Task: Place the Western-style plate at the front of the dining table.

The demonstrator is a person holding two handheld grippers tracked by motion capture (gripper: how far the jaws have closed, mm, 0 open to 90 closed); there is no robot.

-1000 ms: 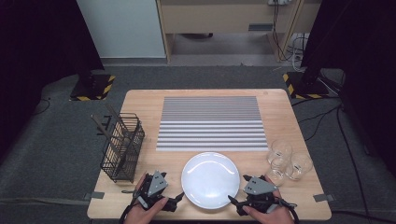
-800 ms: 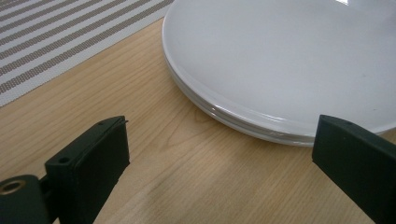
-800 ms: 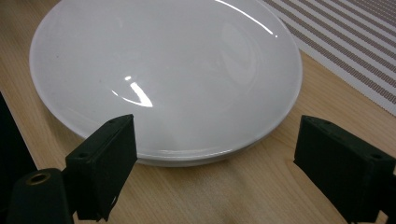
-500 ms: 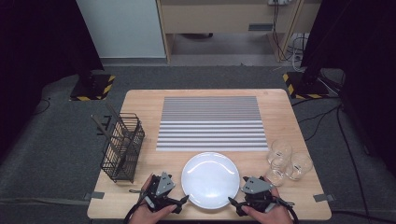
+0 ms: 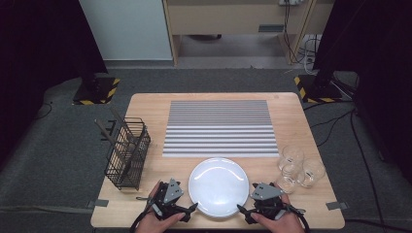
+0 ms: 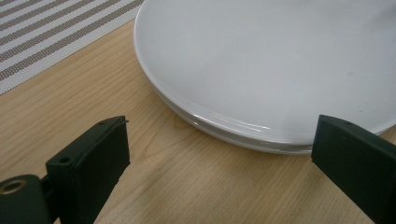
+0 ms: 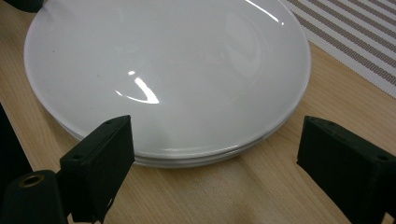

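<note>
Two grippers flank a white plate (image 5: 218, 186) at the near edge of the desk (image 5: 291, 104), seen from the high view. The left gripper (image 5: 190, 209) points in at the plate's near-left rim, the right gripper (image 5: 241, 211) at its near-right rim, each held in a hand at the desk's front edge. A striped mat (image 5: 218, 128) lies behind the plate in the desk's middle, a wire basket (image 5: 127, 155) with utensils stands toward the left edge, and three glasses (image 5: 297, 167) cluster toward the right edge, near the right gripper.

From the left gripper view, the jaws stand wide apart and hold nothing; the plate (image 6: 280, 65) rim lies just ahead between them. A second rim line under the top one suggests stacked plates, so the count is uncertain.

From the right gripper view, the jaws are likewise spread wide and empty, with the plate (image 7: 168, 74) rim between and just beyond them, and the same layered edge showing.

To take hold well, I would judge each gripper should go low and level, slip one jaw under the top rim alone, close on both sides together, and keep the right elbow away from the glasses.
</note>
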